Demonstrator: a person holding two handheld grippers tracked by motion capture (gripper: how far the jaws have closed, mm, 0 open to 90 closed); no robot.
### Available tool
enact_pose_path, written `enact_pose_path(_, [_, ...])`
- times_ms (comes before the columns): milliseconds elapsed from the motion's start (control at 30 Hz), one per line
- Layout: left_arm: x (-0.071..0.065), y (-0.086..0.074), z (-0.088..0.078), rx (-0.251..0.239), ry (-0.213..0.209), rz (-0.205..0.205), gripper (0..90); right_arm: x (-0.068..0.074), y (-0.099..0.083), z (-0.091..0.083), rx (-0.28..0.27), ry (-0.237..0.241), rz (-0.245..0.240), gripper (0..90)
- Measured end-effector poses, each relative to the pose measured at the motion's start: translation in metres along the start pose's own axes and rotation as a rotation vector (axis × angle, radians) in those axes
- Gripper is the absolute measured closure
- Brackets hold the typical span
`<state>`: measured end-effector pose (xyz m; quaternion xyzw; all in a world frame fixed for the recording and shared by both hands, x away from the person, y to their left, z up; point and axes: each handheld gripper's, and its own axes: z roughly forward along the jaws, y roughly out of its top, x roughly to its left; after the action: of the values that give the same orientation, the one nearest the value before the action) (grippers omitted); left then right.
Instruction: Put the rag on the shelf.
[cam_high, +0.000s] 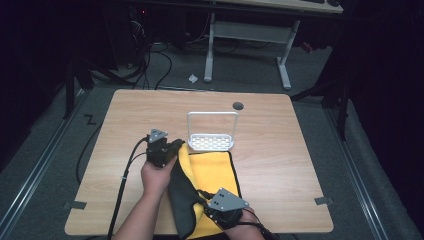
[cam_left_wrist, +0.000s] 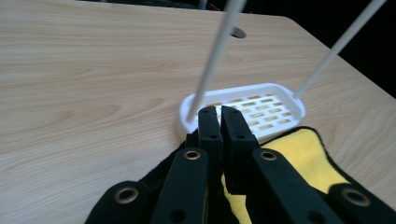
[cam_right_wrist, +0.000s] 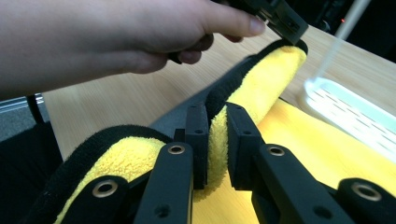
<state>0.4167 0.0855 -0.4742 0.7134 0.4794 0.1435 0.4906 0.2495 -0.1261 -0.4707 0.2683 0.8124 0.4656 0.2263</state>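
A yellow microfibre cloth with a dark grey backing and black edging (cam_high: 212, 172) lay on the pale wood-grain table (cam_high: 290, 160), near its front edge, just in front of a white plastic slotted tray with a tall wire hoop handle (cam_high: 212, 141). The step in hand looked like a fold: the cloth's left edge was lifted off the table and turned over toward the right, so that the dark backing faced up along a raised ridge while the yellow pile lay flat beneath it.

The left gripper (cam_high: 176, 145) held the far corner of that lifted edge, close to the tray. In the left gripper view its fingers (cam_left_wrist: 208, 122) stood pressed together, with black trim and yellow pile bunched just under them, so they appeared clamped on the cloth. The right gripper (cam_high: 206, 204) held the same edge nearer the person; in the right gripper view its fingers (cam_right_wrist: 196, 135) were closed on a thick roll of the yellow pile, pinching it between them.

Judging from this, the fold was under way but not laid down. The next move would call for both grippers to carry the edge across to the right together, keeping it taut and level, lowering it onto the far side so the edges met, and only then letting go. The left corner needed to stay clear of the tray.
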Motion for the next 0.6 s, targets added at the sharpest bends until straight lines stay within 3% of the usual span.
enact_pose_path(167, [-0.020, 0.002, 0.010, 0.000, -0.022, 0.019, 87.4, -0.009, -0.013, -0.018, 0.013, -0.025, 0.019, 81.2])
enact_pose_path(333, [-0.049, 0.003, 0.034, 0.042, -0.045, 0.042, 87.4, -0.017, -0.028, -0.033, 0.034, -0.058, 0.036, 81.2])
enact_pose_path(600, [-0.071, 0.002, 0.065, 0.106, -0.042, 0.057, 87.0, -0.038, -0.058, -0.048, 0.109, -0.100, 0.099, 79.1])
